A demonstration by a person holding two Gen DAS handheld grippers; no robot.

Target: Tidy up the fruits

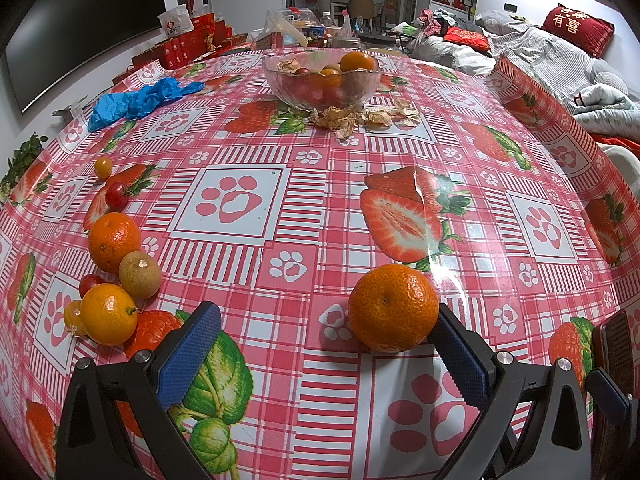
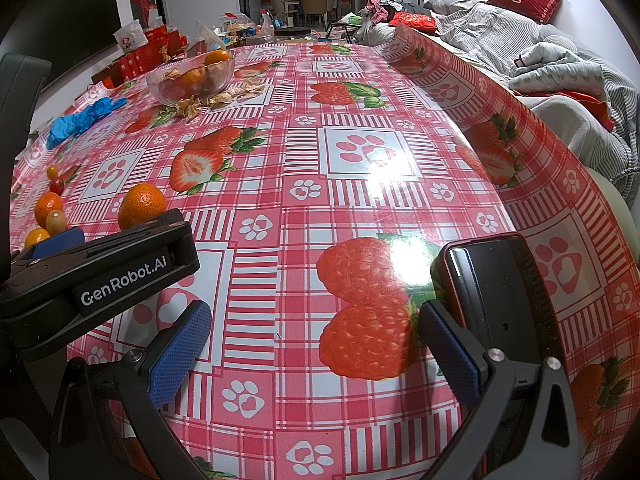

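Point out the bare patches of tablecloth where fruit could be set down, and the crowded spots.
Free: the wide middle between the glass bowl and the mandarin at the left gripper; also ahead of the right gripper. Crowded: the fruit cluster at left, dry husks before the bowl, the blue gloves.

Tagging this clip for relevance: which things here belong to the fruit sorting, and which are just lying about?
Job: round orange mandarin by the open left gripper; clear glass fruit bowl; loose fruit cluster.
Lying about: crumpled blue glove; dry papery husks; black phone.

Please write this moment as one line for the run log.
left gripper: open, mandarin against its right finger | right gripper: open, empty | glass bowl: partly filled
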